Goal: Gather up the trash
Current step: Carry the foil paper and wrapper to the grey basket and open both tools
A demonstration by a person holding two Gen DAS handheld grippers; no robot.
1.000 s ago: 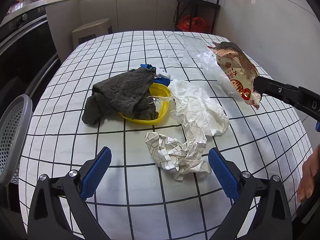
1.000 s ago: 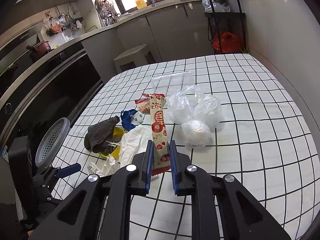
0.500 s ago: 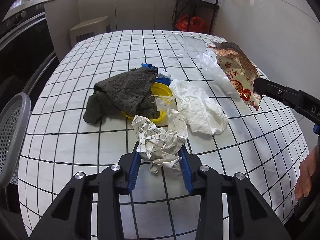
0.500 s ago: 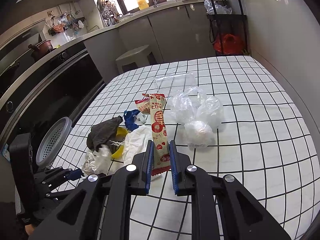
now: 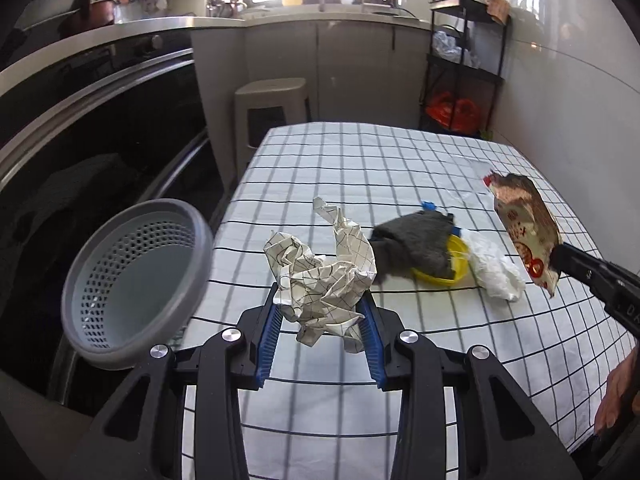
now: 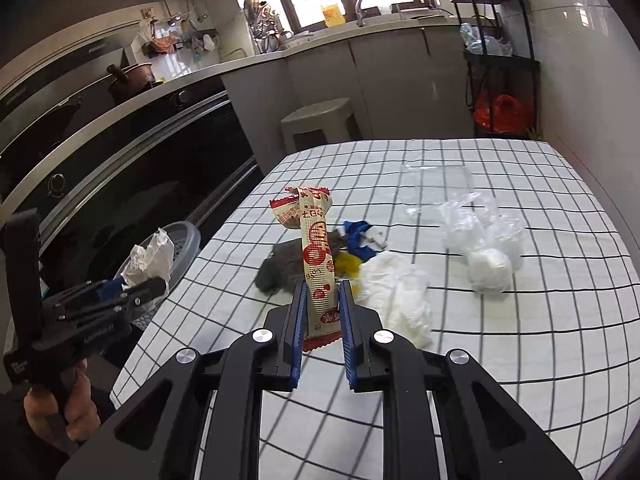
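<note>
Your left gripper (image 5: pixel 322 326) is clamped on the crumpled paper (image 5: pixel 324 280), held just right of the gray basket (image 5: pixel 132 284) at the table (image 5: pixel 400 168) edge. Your right gripper (image 6: pixel 323 320) has its jaws pinched on the snack wrapper (image 6: pixel 316 256), above the dark rag (image 6: pixel 280 264), yellow lid (image 6: pixel 346 262) and white bag (image 6: pixel 400 292).

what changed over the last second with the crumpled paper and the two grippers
The left gripper shut on the crumpled checked paper, lifted it off the table and swung left toward the gray basket. The right gripper stayed shut on the snack wrapper; the gray cloth and yellow lid stayed put.
</note>
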